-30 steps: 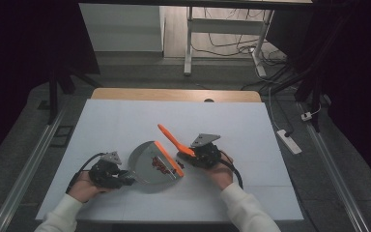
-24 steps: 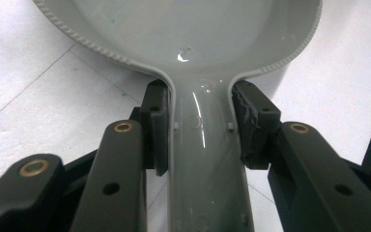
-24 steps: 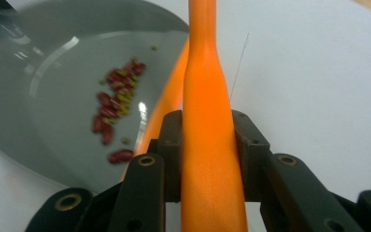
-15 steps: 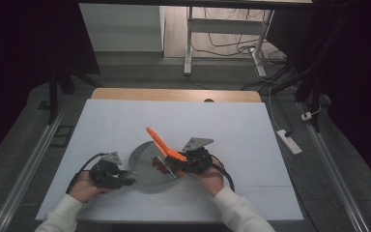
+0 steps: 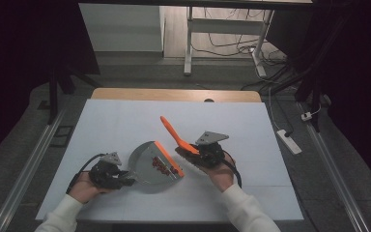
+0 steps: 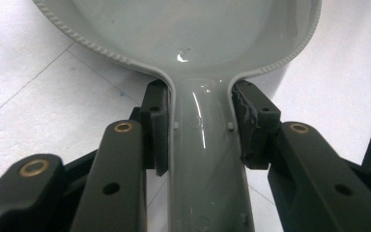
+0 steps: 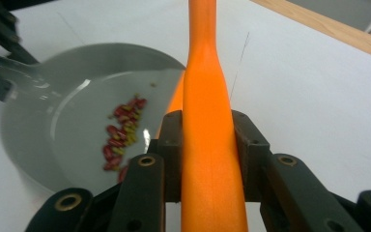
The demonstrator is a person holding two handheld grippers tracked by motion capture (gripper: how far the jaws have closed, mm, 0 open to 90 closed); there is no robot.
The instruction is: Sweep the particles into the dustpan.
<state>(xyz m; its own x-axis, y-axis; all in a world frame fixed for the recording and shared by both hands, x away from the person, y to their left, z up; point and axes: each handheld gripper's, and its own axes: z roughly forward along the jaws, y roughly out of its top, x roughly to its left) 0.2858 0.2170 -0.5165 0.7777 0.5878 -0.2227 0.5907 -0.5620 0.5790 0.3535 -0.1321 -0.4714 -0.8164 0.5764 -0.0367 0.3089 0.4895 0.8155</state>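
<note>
The left gripper (image 5: 125, 182) pinches the grey dustpan's (image 5: 145, 166) handle, the right gripper (image 5: 192, 151) clamps the orange brush (image 5: 174, 134) just beside it, and what look like beans (image 7: 118, 137) lie inside.

Grey plastic dustpan (image 5: 147, 164) left of orange-handled brush (image 5: 174, 135); small red and yellow bits (image 7: 121, 137) inside pan, near brush head.

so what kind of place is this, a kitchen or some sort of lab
Probably a lab or recording workspace, not a kitchen: a white-covered table fenced by dark curtains, loose cables and a power strip on the floor, and a person working a grey dustpan with a handheld tool.
</note>
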